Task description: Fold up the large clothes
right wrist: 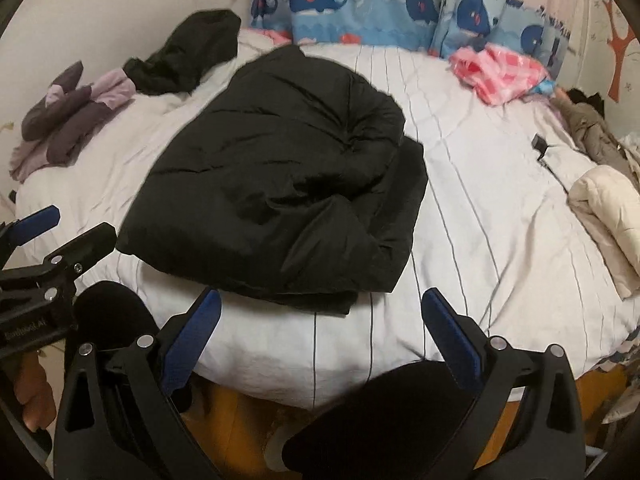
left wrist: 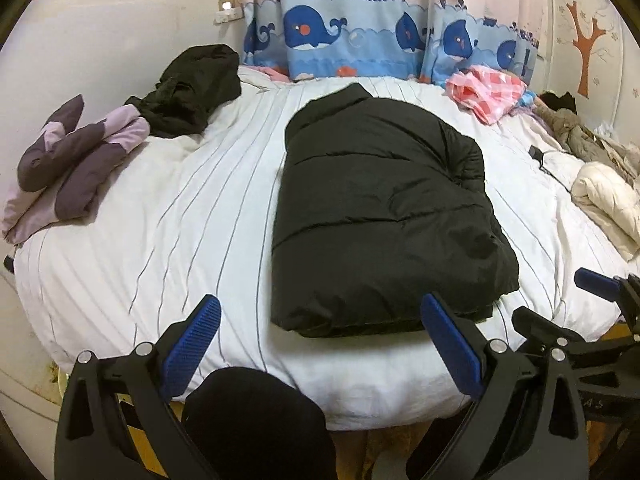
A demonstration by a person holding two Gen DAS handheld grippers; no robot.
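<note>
A black puffer jacket (left wrist: 384,208) lies folded into a thick rectangle in the middle of the white striped bed (left wrist: 192,216), collar toward the curtain. In the right wrist view the same jacket (right wrist: 280,200) sits left of centre. My left gripper (left wrist: 320,320) is open just short of the jacket's near edge, nothing between its blue pads. My right gripper (right wrist: 320,320) is open too, held back over the bed's near edge and empty. The right gripper (left wrist: 600,292) shows at the right edge of the left wrist view. At the left edge of the right wrist view is the left gripper (right wrist: 40,232).
On the bed's left lie a purple jacket (left wrist: 76,160) and a crumpled black garment (left wrist: 192,88). A pink checked cloth (left wrist: 488,88), a brown coat (left wrist: 576,132), a cream padded coat (left wrist: 608,204) and a black cable (left wrist: 540,158) line the right side. Whale curtains (left wrist: 360,32) hang behind. Dark knees (left wrist: 256,424) are below.
</note>
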